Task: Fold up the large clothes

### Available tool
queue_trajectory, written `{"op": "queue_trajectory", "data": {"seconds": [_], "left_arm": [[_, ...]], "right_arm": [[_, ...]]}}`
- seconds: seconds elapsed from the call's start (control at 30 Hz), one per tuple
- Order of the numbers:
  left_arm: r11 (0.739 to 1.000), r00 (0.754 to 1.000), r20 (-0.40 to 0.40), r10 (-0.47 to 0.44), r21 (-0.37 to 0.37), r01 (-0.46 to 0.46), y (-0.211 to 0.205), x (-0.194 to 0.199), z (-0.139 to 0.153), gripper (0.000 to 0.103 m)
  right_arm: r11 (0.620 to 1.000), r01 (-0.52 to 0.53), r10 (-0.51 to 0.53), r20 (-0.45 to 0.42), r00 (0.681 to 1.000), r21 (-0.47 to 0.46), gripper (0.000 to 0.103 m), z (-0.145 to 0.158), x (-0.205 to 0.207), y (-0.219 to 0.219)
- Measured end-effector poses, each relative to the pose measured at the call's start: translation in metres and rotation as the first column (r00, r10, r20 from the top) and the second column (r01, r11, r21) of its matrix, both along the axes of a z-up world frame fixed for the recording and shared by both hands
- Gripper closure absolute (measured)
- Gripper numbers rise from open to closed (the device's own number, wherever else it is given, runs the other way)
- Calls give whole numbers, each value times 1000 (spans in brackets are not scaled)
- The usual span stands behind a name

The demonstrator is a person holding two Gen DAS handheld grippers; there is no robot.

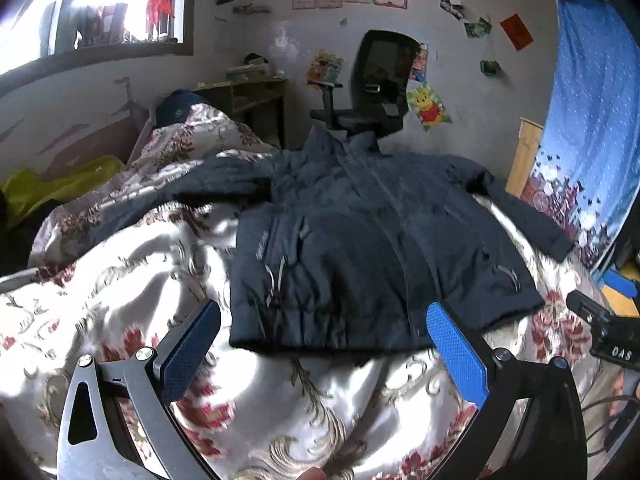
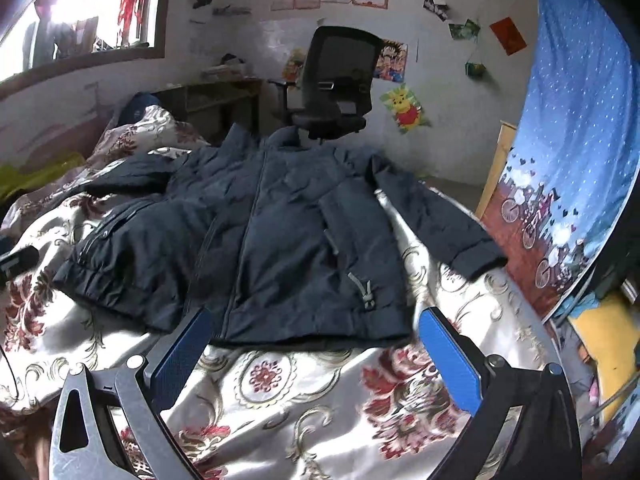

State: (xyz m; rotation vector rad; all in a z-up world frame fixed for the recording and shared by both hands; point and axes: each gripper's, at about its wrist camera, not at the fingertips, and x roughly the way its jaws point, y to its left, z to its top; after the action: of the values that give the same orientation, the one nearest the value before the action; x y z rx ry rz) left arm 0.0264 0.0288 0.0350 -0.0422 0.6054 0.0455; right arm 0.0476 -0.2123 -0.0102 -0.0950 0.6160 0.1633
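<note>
While the bed (image 1: 120, 280) carries the whole load, we treat its flowered quilt (image 2: 280, 384) as the work surface. On it the dark jacket (image 1: 360, 240) lies front up, zipped, collar toward the office chair (image 1: 380, 92), both sleeves spread outward and the hem nearest us. No fold is made yet, by our reading.

We hold the left gripper (image 1: 324, 344) just short of the hem, jaws spread wide and empty. We hold the right gripper (image 2: 316, 344) likewise at the hem, jaws spread, gripping nothing.

For a clean first fold, we judge it best to take one sleeve (image 2: 440, 224) near its cuff (image 2: 476, 260), pinch both layers of the padded cloth, and lay it straight across the chest. The padding is likely to spring back, so press each crease flat before releasing. The quilt is rumpled and glossy; expect the jacket to slide.

No boxes, bins or baskets show in either view.
</note>
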Motion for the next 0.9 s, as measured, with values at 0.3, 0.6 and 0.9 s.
{"op": "queue_trajectory", "data": {"seconds": [0.3,0.6,0.9], "left_arm": [[999,999,15,44,29,-44,-3,20,58,2],[990,997,-63,37,141,-27,-34,64,94,2],[990,987,-156,34,143,-11,-44,161,67,2]], "right_arm": [[997,14,-16,28,999,77,0,28,12,-26],[985,90,-92,7,996,147,0,39,62,-51],[934,246,-248,-27,968,259,0,6,140,-73]]}}
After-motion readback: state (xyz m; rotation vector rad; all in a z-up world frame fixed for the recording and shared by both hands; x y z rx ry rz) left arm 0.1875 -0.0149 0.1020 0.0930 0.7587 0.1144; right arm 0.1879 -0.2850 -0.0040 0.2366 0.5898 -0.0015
